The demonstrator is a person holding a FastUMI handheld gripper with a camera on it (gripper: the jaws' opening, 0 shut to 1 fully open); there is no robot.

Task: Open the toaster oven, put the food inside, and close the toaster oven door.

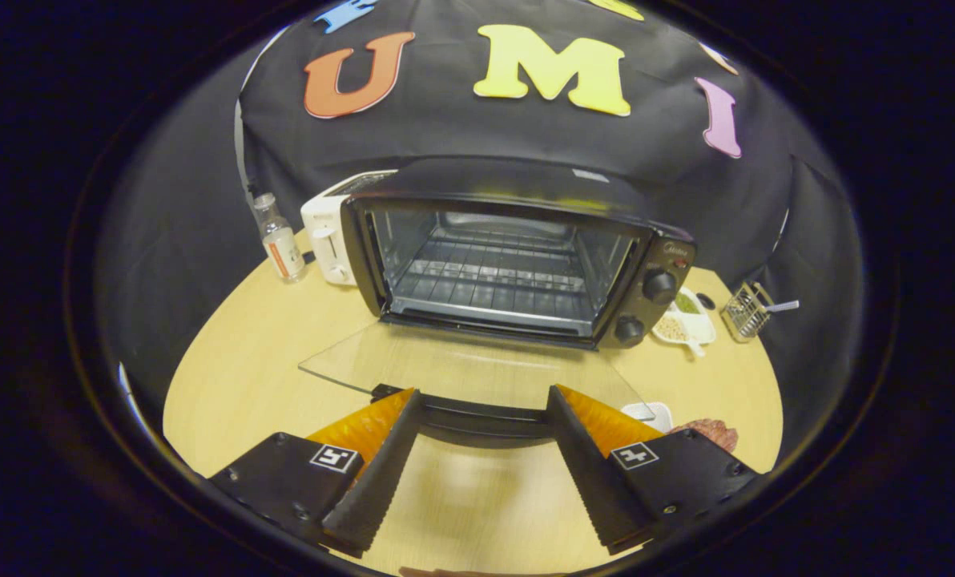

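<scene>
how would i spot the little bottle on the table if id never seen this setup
Start at the black toaster oven, its glass door folded down toward the open gripper. Beside it, away from its knobs, stands a white toaster. Just past that toaster, near the table edge, is the bottle: small, upright, clear, with an orange-marked label, the one see-through, slim thing there.

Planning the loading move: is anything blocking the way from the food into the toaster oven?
Nothing visible blocks it. The toaster oven door lies folded down flat, the rack is bare, and the food sits beside the open gripper.
</scene>
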